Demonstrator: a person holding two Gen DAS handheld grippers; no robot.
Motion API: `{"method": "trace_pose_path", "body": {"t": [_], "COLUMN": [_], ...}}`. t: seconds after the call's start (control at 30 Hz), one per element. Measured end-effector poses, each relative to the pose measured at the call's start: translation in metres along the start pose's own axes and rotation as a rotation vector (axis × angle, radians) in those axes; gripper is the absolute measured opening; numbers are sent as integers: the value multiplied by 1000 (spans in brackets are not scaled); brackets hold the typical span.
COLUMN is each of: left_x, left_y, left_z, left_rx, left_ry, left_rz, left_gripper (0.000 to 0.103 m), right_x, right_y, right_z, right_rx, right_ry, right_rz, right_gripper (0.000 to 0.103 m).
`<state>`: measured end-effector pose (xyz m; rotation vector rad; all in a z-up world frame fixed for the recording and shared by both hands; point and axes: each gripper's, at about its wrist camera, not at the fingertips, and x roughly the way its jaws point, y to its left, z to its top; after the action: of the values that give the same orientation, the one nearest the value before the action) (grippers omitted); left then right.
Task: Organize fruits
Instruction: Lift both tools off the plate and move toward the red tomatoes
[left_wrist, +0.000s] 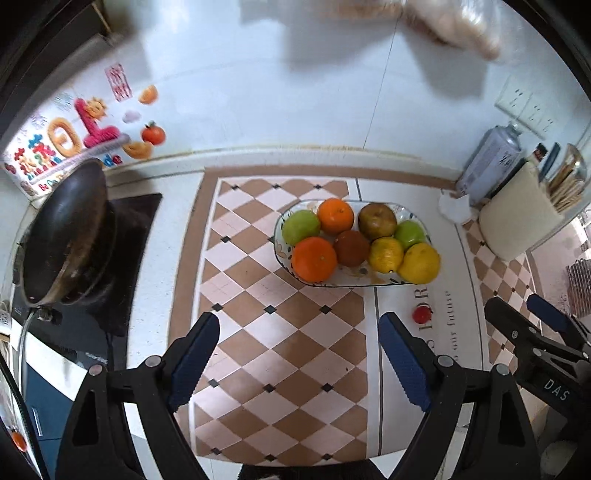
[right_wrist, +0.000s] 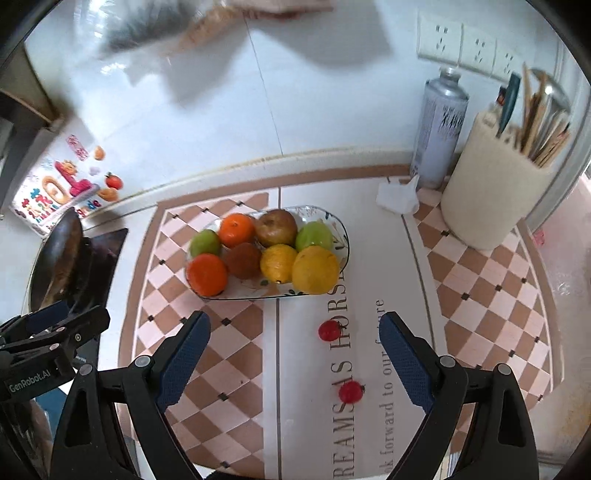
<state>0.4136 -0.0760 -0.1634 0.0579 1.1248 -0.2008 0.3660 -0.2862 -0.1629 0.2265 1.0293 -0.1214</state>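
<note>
An oval plate (left_wrist: 354, 282) on the checkered counter mat holds several fruits: two oranges (left_wrist: 314, 258), two green apples (left_wrist: 301, 227), two lemons (left_wrist: 419, 263) and two brownish fruits (left_wrist: 376, 220). The plate also shows in the right wrist view (right_wrist: 343, 236). Two small red cherry tomatoes (right_wrist: 329, 330) (right_wrist: 350, 391) lie loose on the mat in front of the plate; one shows in the left wrist view (left_wrist: 421, 314). My left gripper (left_wrist: 299, 354) is open and empty, short of the plate. My right gripper (right_wrist: 295, 354) is open and empty, above the tomatoes.
A dark wok (left_wrist: 62, 236) sits on a stove at the left. At the right back stand a grey spray can (right_wrist: 439, 129), a white utensil holder (right_wrist: 491, 184) and a crumpled tissue (right_wrist: 397, 197). A tiled wall with sockets (right_wrist: 458, 42) rises behind.
</note>
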Motion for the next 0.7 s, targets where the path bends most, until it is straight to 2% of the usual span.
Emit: {"method": "trace_pose_path", "body": {"t": [0.23, 0.33, 0.7], "left_x": [-45, -55, -66], "left_y": [6, 8, 13], "left_z": [-25, -33, -49], "left_rx": [12, 25, 34], "left_ry": [-77, -87, -96], "left_rz": [1, -7, -58], "left_gripper": [88, 88, 88], "right_x": [-56, -73, -105], "right_y": [14, 18, 34], "right_z": [-17, -27, -53], "right_rx": [-7, -4, 43], "right_ry": [-80, -100, -137], "right_rz": [-9, -9, -20], "right_gripper": [95, 95, 95]}}
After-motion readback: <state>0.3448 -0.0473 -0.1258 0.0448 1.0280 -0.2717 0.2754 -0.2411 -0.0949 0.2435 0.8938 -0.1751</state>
